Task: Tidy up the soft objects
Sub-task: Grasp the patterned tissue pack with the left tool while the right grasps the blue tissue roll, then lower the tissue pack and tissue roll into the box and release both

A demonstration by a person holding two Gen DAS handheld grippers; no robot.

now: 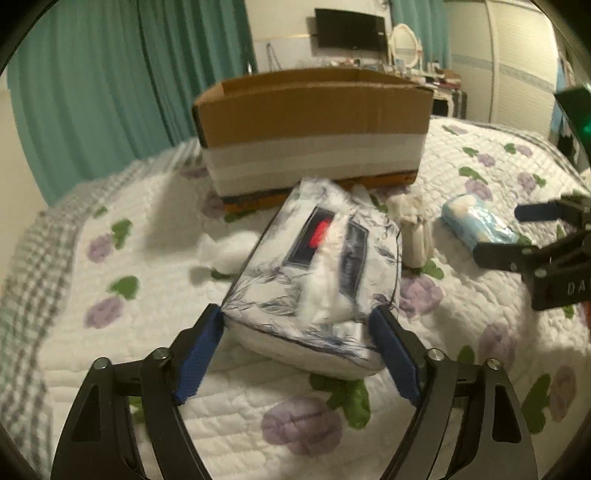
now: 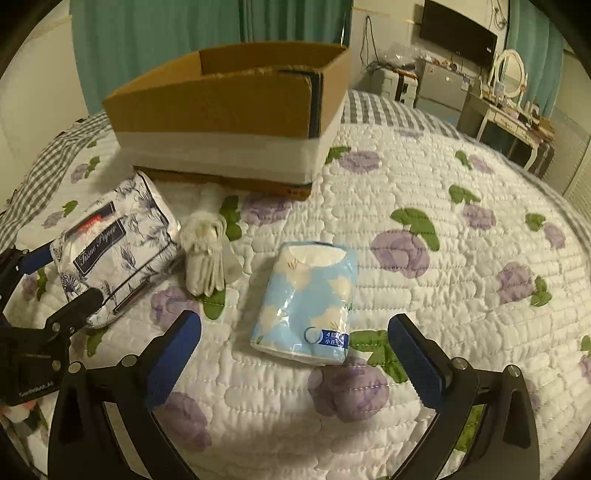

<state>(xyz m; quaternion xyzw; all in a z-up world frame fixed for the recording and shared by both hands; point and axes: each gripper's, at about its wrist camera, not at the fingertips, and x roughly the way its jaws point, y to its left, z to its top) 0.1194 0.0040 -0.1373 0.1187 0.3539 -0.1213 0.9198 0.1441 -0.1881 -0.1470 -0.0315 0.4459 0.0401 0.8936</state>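
Note:
A white tissue pack with blue flower print (image 1: 317, 280) lies on the quilted bed; it also shows in the right wrist view (image 2: 114, 247). My left gripper (image 1: 297, 325) has its blue pads touching both near corners of the pack. A light blue tissue pack (image 2: 306, 299) lies just ahead of my right gripper (image 2: 293, 339), which is open and apart from it; it also shows in the left wrist view (image 1: 476, 221). A rolled pair of white gloves (image 2: 207, 254) lies between the two packs. An open cardboard box (image 2: 229, 118) stands behind them.
The bed has a white quilt with purple flowers (image 2: 402, 247). Teal curtains (image 1: 92, 92) hang behind the box. A dresser with a mirror (image 2: 509, 77) and a wall TV (image 2: 458, 33) stand at the far right. A white fluff piece (image 1: 225, 254) lies left of the flower pack.

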